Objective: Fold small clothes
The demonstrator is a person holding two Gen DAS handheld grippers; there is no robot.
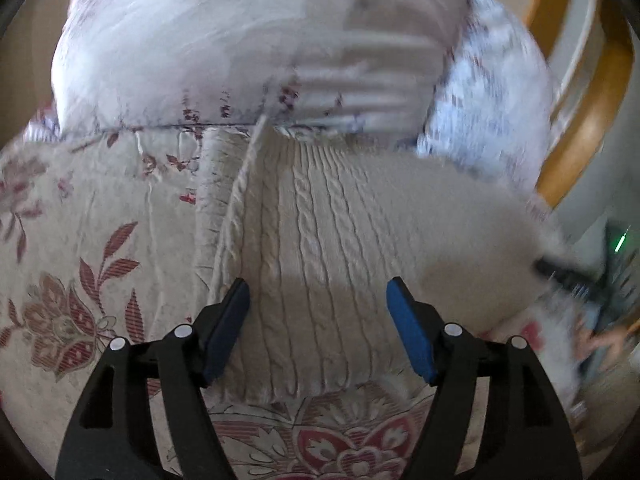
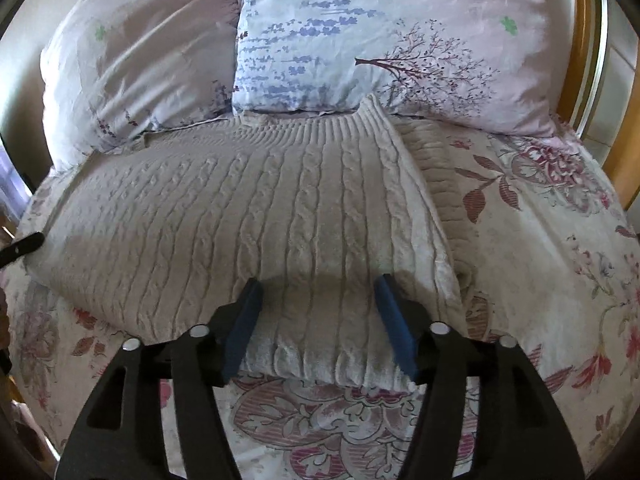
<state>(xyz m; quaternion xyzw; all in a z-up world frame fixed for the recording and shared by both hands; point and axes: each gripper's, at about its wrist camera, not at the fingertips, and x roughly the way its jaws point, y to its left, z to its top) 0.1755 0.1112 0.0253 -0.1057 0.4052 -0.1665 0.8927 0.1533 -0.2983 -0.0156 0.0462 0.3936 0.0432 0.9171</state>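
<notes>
On the bed, a cream cable-knit sweater lies folded flat on the flowered bedspread, its ribbed hem pointing at the pillows.

From the left wrist view, the left tool hangs over the sweater's near edge with its blue pads spread wide; knit shows between them but neither pad presses on it. Left of this tool the sweater's folded side edge runs away toward a pale pillow, and past that edge lies a broad stretch of bare bedspread. To the right the sweater blurs out, and a dark bit of the other tool shows at the far right edge. A wooden bed frame curves behind.

From the right wrist view, the right tool also stands spread, over the near edge of the sweater close to its right-hand fold, gripping nothing. The sweater's bulk stretches leftward from this tool. Just right of the fold a second knit layer peeks out, then open bedspread reaches to the bed's right side. Ahead, the hem touches a blue-flowered pillow, with a plainer pillow to its left. In front of both tools a strip of bedspread lies bare.
</notes>
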